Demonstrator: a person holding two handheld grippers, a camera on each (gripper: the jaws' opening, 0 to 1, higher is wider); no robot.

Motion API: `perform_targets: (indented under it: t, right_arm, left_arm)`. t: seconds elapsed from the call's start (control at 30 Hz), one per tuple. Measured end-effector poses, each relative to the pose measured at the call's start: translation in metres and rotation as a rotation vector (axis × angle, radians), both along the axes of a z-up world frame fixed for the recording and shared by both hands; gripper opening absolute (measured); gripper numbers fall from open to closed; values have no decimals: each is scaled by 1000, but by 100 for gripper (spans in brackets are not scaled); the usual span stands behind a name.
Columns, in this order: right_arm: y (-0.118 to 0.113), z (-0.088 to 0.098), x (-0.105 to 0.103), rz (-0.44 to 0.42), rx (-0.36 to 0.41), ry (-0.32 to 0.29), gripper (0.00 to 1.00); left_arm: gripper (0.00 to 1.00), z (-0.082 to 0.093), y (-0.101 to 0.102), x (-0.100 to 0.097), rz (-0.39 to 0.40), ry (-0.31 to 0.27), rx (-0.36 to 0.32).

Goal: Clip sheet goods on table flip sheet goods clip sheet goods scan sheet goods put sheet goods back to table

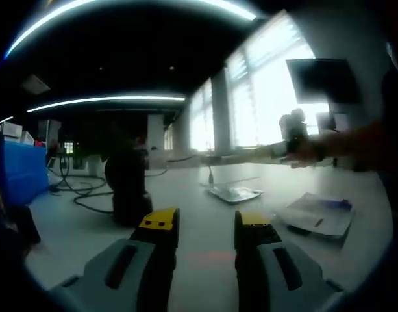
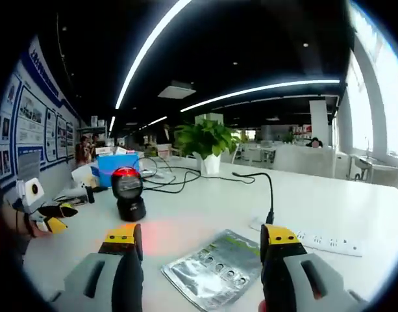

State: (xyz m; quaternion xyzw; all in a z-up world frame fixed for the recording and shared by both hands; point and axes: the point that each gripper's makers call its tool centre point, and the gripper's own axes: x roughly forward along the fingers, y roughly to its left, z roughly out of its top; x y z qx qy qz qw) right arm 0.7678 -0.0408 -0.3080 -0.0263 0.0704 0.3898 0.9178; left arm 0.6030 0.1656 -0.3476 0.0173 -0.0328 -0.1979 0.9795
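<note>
A silver foil sheet packet (image 2: 215, 266) lies flat on the white table (image 2: 205, 208), between the wide-apart jaws of my right gripper (image 2: 202, 237), which is open and holds nothing. In the left gripper view the same packet (image 1: 234, 193) rests mid-table, beyond my left gripper (image 1: 206, 224), which is open and empty. A black scanner with a red glowing top (image 2: 128, 192) stands on the table to the left; a red glow falls on the table in front of it. The scanner (image 1: 127, 188) is a dark shape ahead left of the left jaws.
Another flat packet with a blue mark (image 1: 319, 214) lies at the right. A white power strip (image 2: 328, 244) and black cables (image 2: 186, 179) cross the table. A potted plant (image 2: 205, 140) and a blue box (image 2: 114, 162) stand further back. A person's arm (image 1: 354, 140) reaches in.
</note>
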Motion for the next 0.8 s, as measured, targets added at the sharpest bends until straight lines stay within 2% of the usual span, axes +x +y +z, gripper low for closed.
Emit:
perform_targets:
  t: [0.1, 0.37, 0.5, 0.67, 0.73, 0.8]
  right_arm:
    - [-3, 3, -9, 6, -19, -23, 68]
    - [-17, 26, -26, -20, 37, -89, 67]
    - [-25, 22, -27, -56, 13, -113, 65]
    - [-36, 25, -44, -63, -1, -129, 65]
    - [-45, 33, -50, -88, 25, -141, 65]
    - [-55, 40, -58, -119, 91, -136, 65]
  left_arm:
    - [26, 0, 1, 0, 1, -1, 3]
    - [26, -1, 2, 3, 3, -1, 4]
    - [26, -1, 1, 3, -4, -5, 15]
    - [26, 0, 6, 3, 12, -4, -1]
    - [26, 1, 6, 3, 10, -5, -8]
    - [26, 2, 5, 2, 7, -9, -5]
